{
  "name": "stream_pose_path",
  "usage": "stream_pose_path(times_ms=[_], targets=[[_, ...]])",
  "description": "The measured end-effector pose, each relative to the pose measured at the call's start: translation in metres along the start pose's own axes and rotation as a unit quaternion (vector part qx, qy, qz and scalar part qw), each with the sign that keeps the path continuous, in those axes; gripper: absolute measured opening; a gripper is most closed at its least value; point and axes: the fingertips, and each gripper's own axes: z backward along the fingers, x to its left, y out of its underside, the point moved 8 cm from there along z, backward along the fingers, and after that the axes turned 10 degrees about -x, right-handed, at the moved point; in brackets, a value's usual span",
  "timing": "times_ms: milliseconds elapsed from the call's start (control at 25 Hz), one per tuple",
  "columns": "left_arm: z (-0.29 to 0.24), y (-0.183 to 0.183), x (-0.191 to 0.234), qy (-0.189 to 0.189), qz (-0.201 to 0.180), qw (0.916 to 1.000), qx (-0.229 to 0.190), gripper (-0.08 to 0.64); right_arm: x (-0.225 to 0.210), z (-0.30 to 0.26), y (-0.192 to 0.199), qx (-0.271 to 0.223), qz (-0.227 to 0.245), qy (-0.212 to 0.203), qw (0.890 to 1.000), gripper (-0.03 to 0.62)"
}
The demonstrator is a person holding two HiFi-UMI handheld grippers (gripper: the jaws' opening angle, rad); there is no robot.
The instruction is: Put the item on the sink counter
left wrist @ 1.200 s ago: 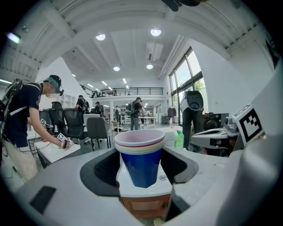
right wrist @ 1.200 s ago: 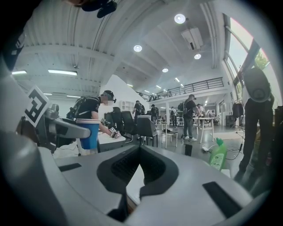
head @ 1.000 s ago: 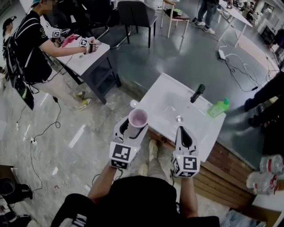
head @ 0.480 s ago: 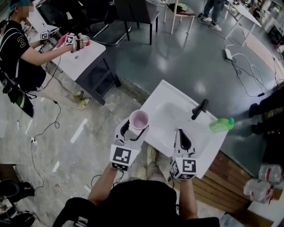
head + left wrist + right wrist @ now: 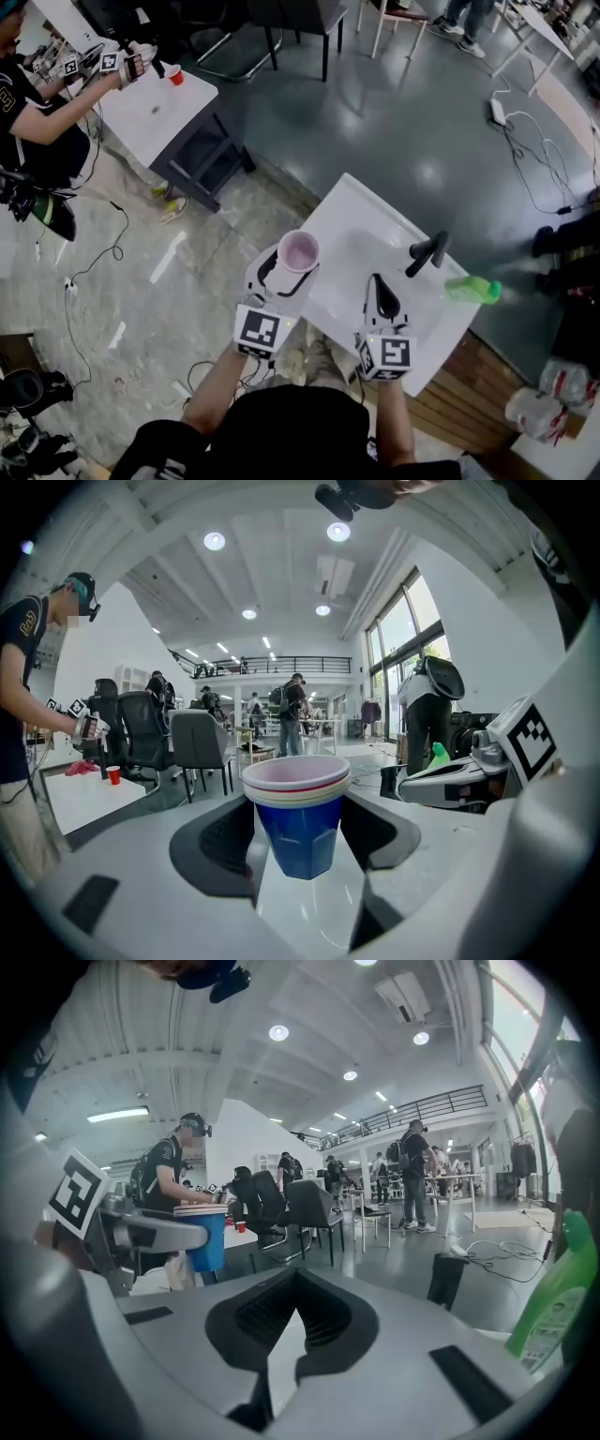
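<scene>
So the left hand-held gripper [image 5: 286,267] is clenched on a stack of cups [image 5: 298,251]: blue one on the outside, a few lighter ones nested in it, pink on top. Its own view shows both jaws pressing the blue cup's sides, with the stack upright and its bottom hanging free, not resting on anything. From the head view the stack sits right over the near left edge of the white sink surface [image 5: 352,220], about where the surface meets the floor side.

The right hand-held gripper [image 5: 380,298] is clenched shut with nothing in it, the jaw tips meeting. It's over the near part of the same surface, just beside the left one and a bit nearer the person.

Further back on the surface there's a black faucet [image 5: 427,253], and a green bottle [image 5: 472,290] lies on its side near the right edge.

Off to the upper left, well apart from all this, another person [image 5: 28,112] is working at a white table [image 5: 155,108] with a small red cup [image 5: 175,77] on it.
</scene>
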Motion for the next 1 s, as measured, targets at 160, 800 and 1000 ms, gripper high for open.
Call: stream_pose_path(times_ms=[160,800,1000], targets=[[-0.023,0.009,0.002,0.006,-0.002,1.0,0.001,0.284,-0.009,-0.018,0.011,0.007,-0.006,-0.006,1.0,-0.002],[-0.108,0.048,0.017,0.032,0.004,0.999,0.033,0.284,-0.046,-0.072,0.042,0.037,-0.032,0.014,0.999,-0.002],[-0.126,0.068,0.019,0.037,0.011,0.9983,0.044,0.284,-0.049,-0.085,0.058,0.047,-0.041,0.01,0.998,-0.002]])
